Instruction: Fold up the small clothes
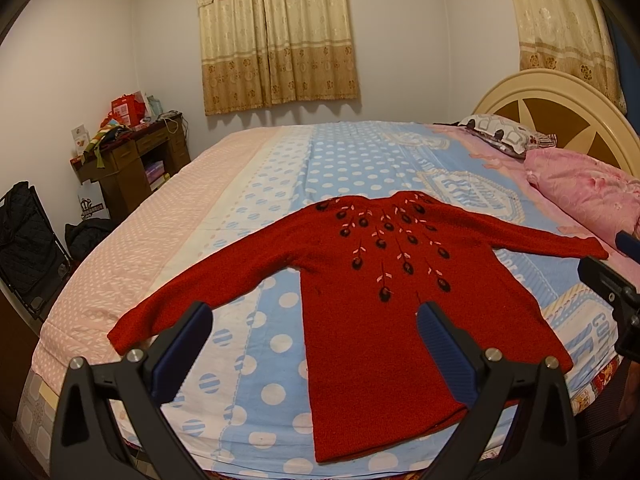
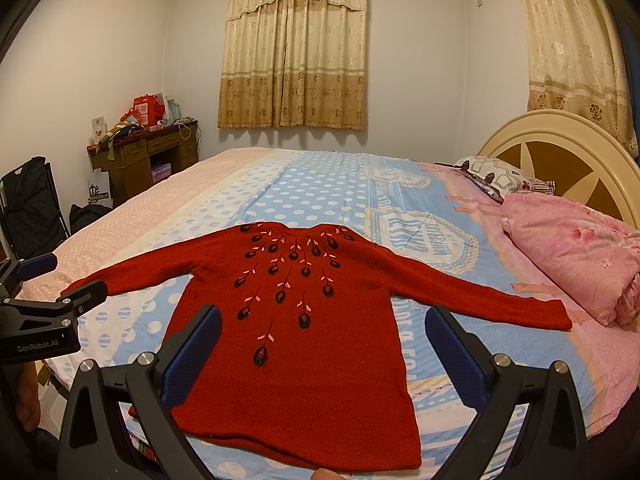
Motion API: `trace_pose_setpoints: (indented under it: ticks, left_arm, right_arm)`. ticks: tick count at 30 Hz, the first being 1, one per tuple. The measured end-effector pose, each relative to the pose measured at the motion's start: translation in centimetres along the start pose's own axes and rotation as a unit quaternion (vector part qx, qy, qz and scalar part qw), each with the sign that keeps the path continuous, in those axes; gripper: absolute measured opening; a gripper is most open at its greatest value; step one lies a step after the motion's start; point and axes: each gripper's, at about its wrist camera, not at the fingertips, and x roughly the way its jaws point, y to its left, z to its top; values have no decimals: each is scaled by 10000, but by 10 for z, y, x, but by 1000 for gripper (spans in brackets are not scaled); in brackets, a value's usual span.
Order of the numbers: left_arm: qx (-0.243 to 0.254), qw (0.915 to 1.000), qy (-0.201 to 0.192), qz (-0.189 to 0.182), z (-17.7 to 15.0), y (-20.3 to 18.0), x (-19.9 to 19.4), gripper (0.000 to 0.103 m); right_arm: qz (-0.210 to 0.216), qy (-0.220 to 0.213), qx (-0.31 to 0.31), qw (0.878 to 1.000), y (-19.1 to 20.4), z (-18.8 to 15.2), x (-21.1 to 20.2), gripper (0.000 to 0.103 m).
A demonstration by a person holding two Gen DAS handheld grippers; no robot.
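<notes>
A red knitted sweater with dark embroidered flowers (image 1: 384, 320) lies flat, sleeves spread, on the bed with the blue dotted sheet (image 1: 280, 208). The left tongs (image 1: 314, 320) and the right tongs (image 2: 322, 322) are both wide apart above its hem, holding nothing.

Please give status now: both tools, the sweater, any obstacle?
Left tool open, empty. Right tool open, empty. Red sweater flat on bed, sleeves spread, unfolded. Pink quilt near right sleeve, not touching.

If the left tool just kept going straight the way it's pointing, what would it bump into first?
Probably the red sweater lying flat on the bed. The left tool is open and aimed at the sweater's body, near its left armpit. Depth is hard to judge, so it might meet the bedsheet beside it instead.
</notes>
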Motion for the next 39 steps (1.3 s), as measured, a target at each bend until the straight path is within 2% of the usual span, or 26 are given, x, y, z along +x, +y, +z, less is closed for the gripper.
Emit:
trace_pose_setpoints:
  ticks: [16,21,23,32,39]
  left_arm:
    - [5,10000,37,57,-9,5,4,103]
    - [105,9995,7,283,-13,9,17,103]
    - [165,9990,36,406,-10,9,26,103]
    - [528,9976,181,414,-14,3,69,103]
    - [696,9955,272,585,-10,4,116,103]
  right_arm:
    - [-32,70,-23,10000,0,-12,10,102]
    - [-155,180,7,9997,-15,-17,28,102]
    - [-236,253,84,9994,-26,-19,36,102]
    - [-634,509,665,9945,-89,-34,67,102]
    - [-1092,834,1303,9819,-162,-53,97,102]
